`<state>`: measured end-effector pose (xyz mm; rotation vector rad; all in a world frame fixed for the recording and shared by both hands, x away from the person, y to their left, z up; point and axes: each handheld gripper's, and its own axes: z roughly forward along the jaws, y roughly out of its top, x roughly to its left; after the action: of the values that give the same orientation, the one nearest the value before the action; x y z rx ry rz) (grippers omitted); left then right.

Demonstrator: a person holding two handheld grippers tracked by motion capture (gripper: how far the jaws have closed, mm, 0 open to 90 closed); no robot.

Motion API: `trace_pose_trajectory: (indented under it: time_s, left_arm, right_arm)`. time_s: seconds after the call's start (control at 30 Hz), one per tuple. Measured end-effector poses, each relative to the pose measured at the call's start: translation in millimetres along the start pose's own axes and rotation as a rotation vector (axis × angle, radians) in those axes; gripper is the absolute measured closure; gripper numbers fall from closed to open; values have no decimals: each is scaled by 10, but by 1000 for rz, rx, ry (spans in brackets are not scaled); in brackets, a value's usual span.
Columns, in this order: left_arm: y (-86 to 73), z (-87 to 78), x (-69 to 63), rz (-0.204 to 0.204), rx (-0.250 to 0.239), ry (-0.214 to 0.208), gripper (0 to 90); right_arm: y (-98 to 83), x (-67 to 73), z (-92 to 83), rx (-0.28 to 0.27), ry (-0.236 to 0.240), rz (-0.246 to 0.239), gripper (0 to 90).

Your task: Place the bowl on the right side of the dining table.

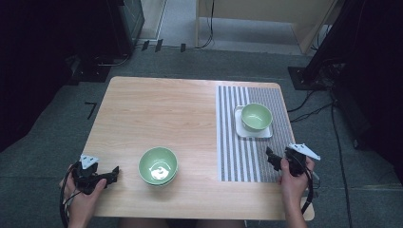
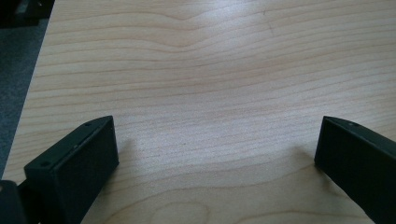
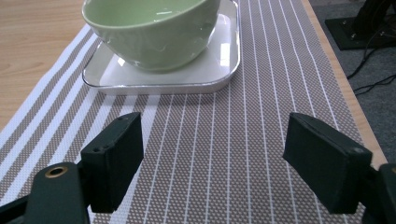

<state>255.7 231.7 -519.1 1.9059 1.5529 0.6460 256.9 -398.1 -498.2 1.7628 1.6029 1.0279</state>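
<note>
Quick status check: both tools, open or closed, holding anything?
Left tool: open, empty, over bare table.
Right tool: open, empty, over striped mat.

A lab or studio: grey carpet (image 1: 199, 61); floor cables (image 1: 311, 111); dark equipment stands (image 1: 328, 52) around a wooden table (image 1: 157, 114)

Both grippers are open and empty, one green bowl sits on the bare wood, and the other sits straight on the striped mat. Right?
Not quite. In the right gripper view, the far green bowl sits on a white square plate, which lies on the striped mat. The rest holds.
</note>
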Motion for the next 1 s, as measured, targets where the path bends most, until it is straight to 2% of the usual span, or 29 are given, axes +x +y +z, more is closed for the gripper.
trace_pose_trajectory:
  time_s: [0.4,0.83,1.0]
  left_arm:
    - [0,0,0,0,0,0,0]
    - [0,0,0,0,0,0,0]
    - [0,0,0,0,0,0,0]
  right_arm:
    - [-152,-83,-93,19,-14,8,196]
    - [-337,-140,-227,50,-24,-11,193]
    - [-393,-169,-269,61,-41,-21,194]
